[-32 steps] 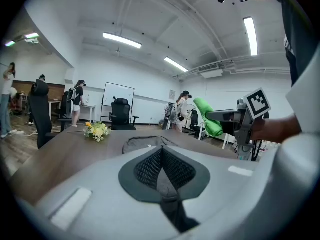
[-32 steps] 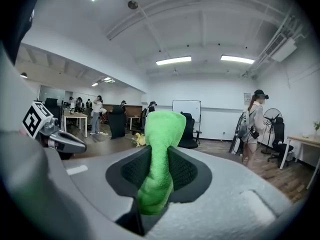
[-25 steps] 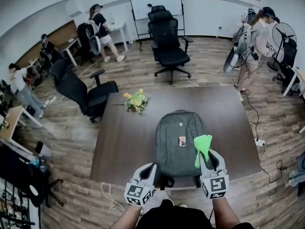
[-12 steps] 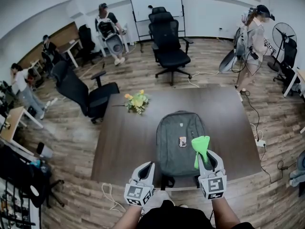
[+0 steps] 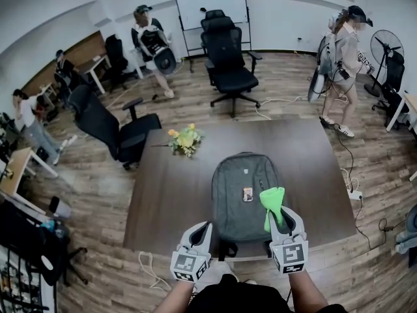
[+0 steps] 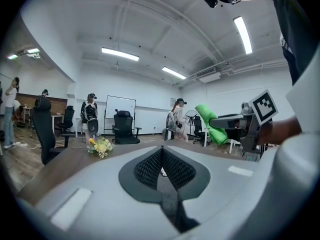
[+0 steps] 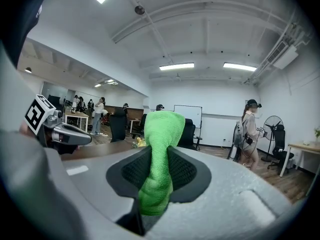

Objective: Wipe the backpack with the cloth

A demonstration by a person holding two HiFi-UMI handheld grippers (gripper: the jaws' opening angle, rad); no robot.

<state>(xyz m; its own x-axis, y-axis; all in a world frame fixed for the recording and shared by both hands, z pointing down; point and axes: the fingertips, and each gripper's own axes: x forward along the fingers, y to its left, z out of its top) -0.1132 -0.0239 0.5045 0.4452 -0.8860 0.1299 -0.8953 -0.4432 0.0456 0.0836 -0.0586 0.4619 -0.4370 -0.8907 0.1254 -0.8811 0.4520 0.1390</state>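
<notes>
Gripping the green cloth (image 7: 159, 154), the right tongs (image 5: 280, 212) hold it upright over the near right part of the grey backpack (image 5: 242, 181). The left tongs (image 5: 203, 229) are pressed together on nothing, beside the backpack's near left corner. The backpack lies flat on the brown desk (image 5: 166, 201), just ahead of both tongs — a flower bunch (image 5: 185, 137) sits farther beyond the left tongs.

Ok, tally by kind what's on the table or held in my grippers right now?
Backpack: 1
Green cloth: 1, clamped in the right gripper
Flower bunch: 1
Total: 3
</notes>
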